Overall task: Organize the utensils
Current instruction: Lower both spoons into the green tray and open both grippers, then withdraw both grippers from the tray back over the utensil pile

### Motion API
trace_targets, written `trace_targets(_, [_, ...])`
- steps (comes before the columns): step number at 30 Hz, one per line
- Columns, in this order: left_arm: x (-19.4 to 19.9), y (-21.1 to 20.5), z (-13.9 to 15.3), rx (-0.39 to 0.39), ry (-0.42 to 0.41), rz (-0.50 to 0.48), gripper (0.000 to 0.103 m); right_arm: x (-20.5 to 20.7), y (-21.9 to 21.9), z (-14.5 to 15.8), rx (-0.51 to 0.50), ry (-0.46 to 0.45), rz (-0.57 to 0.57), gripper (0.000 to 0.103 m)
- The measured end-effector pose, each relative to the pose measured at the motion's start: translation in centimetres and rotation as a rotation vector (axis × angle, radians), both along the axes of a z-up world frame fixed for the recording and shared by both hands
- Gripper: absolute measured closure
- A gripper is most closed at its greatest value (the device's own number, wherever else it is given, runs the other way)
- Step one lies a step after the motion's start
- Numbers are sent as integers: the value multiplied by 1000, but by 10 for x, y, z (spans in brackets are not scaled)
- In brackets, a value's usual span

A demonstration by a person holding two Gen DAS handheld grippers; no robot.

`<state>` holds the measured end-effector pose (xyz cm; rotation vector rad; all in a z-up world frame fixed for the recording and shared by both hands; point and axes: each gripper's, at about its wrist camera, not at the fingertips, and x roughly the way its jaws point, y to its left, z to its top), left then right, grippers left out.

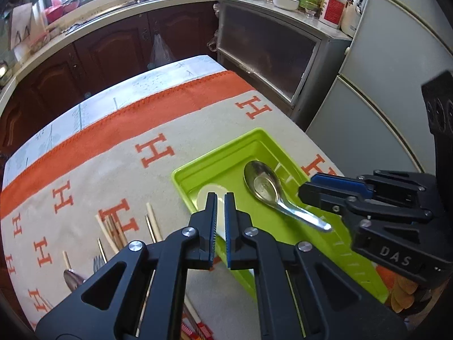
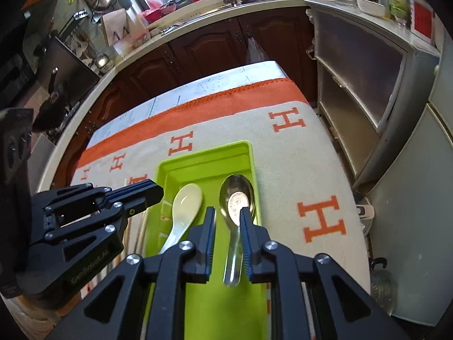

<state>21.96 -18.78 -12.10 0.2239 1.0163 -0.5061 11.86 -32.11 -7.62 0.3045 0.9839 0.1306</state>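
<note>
The metal spoon [image 2: 236, 198] lies in the green tray [image 2: 198, 153] between the parted right tongs [image 2: 228, 212] (left tongs [image 1: 220, 198] slightly apart, empty).

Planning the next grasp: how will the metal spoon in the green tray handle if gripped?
The metal spoon looks polished, so probably slippery between the pads. It looks rigid and unlikely to bend. Its rounded bowl may rock on the green tray if nudged.

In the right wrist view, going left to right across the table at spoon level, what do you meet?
Left gripper → pale ceramic spoon → shiny metal spoon → right rim of the lime green plastic tray → large orange H on the cloth.
</note>
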Motion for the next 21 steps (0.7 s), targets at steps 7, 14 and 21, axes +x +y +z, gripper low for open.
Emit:
trace_targets(7, [-32,44,30,-26,25,67,92,-37,5,16,57,-59,-51,76])
trace_targets(14, [-88,111,64,-59,-27,147,81,-74,33,39,-4,-125,-46,69])
trace_targets(21, [-145,179,92,-97,-94,216,75,-94,70,49,-1,-111,33,69])
